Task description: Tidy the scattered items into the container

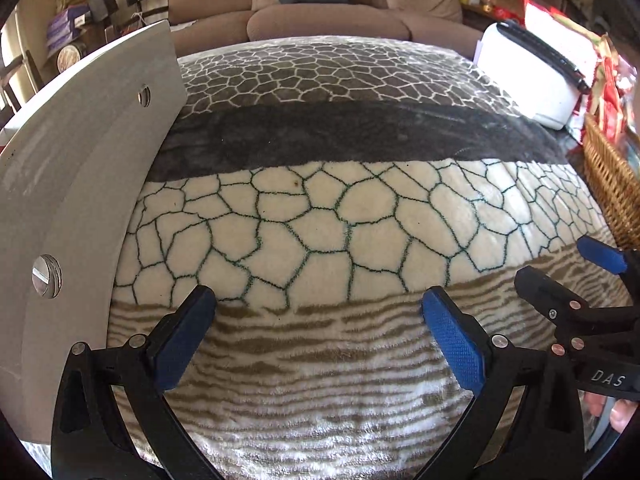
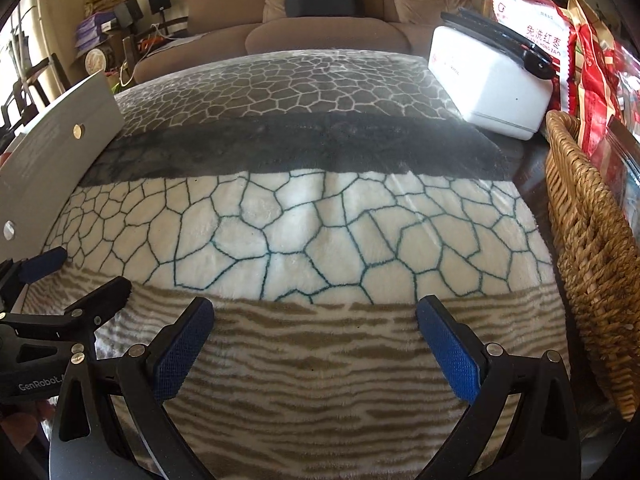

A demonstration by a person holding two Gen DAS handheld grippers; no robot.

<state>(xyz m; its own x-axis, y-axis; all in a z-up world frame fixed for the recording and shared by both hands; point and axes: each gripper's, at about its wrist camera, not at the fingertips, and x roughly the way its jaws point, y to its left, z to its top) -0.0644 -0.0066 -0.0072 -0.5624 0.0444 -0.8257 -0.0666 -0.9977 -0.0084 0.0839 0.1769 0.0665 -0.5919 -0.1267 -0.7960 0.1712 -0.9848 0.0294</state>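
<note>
A woven wicker basket (image 2: pixel 588 248) stands at the right edge of a patterned fleece blanket (image 2: pixel 304 216), with red snack packets (image 2: pixel 592 64) standing in it. The basket also shows in the left wrist view (image 1: pixel 612 184). My left gripper (image 1: pixel 320 304) is open and empty, low over the blanket's striped band. My right gripper (image 2: pixel 316 312) is open and empty, beside the left one and just left of the basket. Each gripper shows in the other's view: the right gripper (image 1: pixel 560 264) at the right edge, the left gripper (image 2: pixel 88 272) at the left edge. No loose item lies on the blanket.
A white box with a black clip (image 2: pixel 492 80) sits at the blanket's far right corner, behind the basket. A grey panel with screws (image 1: pixel 80 184) rises along the left side. A brown sofa (image 2: pixel 320 12) stands beyond the table, and cluttered shelves (image 2: pixel 108 28) at far left.
</note>
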